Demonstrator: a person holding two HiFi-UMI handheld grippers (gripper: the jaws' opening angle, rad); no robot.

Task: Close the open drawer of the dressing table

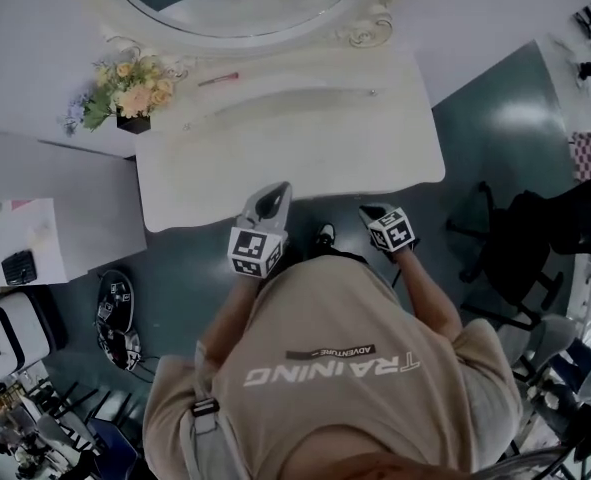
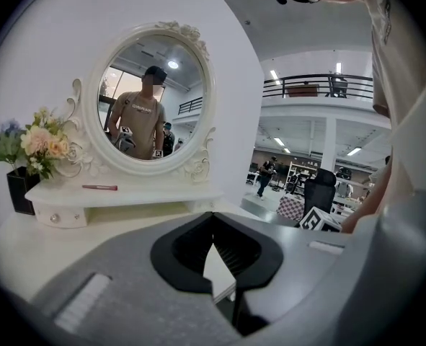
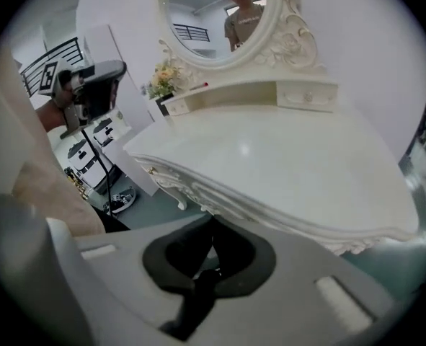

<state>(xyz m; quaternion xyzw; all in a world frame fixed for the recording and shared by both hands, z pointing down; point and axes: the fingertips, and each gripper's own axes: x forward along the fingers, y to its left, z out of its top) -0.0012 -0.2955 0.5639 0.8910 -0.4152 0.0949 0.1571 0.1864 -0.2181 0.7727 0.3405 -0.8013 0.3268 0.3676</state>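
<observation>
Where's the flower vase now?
Head view, upper left: the flower vase stands on the dressing table at its back-left corner, left of the pink stick.

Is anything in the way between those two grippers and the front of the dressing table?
Nothing visible. The left gripper sits over the front edge of the dressing table and the right gripper just off it, with no object between. No open drawer shows in any view.

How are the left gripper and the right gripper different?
The left gripper reaches over the dressing table top; the right gripper sits just short of its front edge. The left one looks straight towards the mirror; the right one looks across the table at a slant. Both have their jaws together, holding nothing.
</observation>
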